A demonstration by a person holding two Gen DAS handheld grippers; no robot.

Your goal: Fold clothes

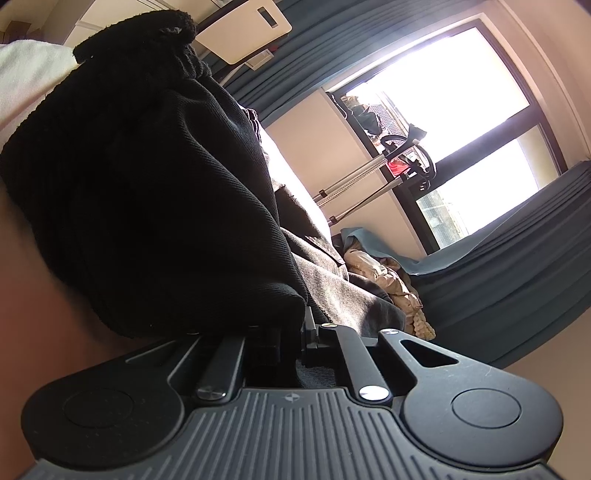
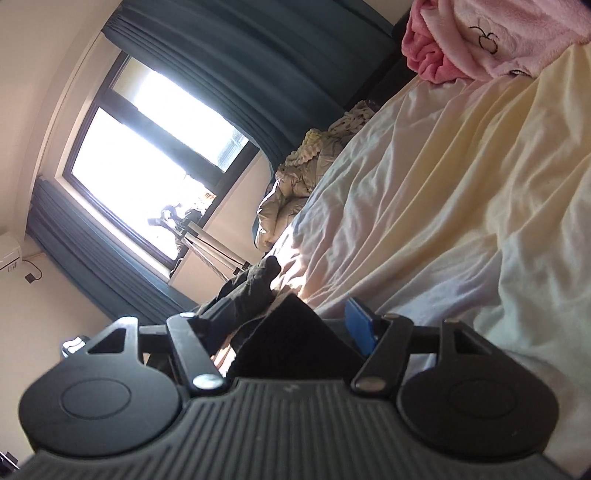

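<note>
Left gripper (image 1: 295, 332): fingers drawn together and clamped on the edge of a black knit garment (image 1: 147, 184), which bulks up just ahead of the camera and fills the left half of the left wrist view
Black knit garment: thick, ribbed at its upper end, hanging in a heavy fold from the left gripper; in the right wrist view a corner of black cloth (image 2: 295, 332) rises between the fingers of the other gripper
Right gripper (image 2: 291, 325): fingers standing apart, a blue pad (image 2: 360, 326) showing on the inner face of one; the black cloth lies in the gap, and the pads do not press on it
Grey garment (image 1: 325, 280): spread beneath and beyond the black one, on the bed
Bed sheet (image 2: 443, 184): cream-white, wrinkled, covering the bed that the right gripper sits low over
Pink fleece (image 2: 461, 44): bunched at the far end of the bed, with a dark outline drawing on it
Beige quilted jacket (image 1: 391, 280): crumpled by the far edge of the bed, near the curtain
Curtains (image 1: 498, 280): dark teal, drawn to both sides of the window (image 1: 461, 110), which is bright with daylight
Drying rack (image 1: 369, 177): metal tubes leaning by the window
Air conditioner (image 1: 243, 33): white unit on the wall
</note>
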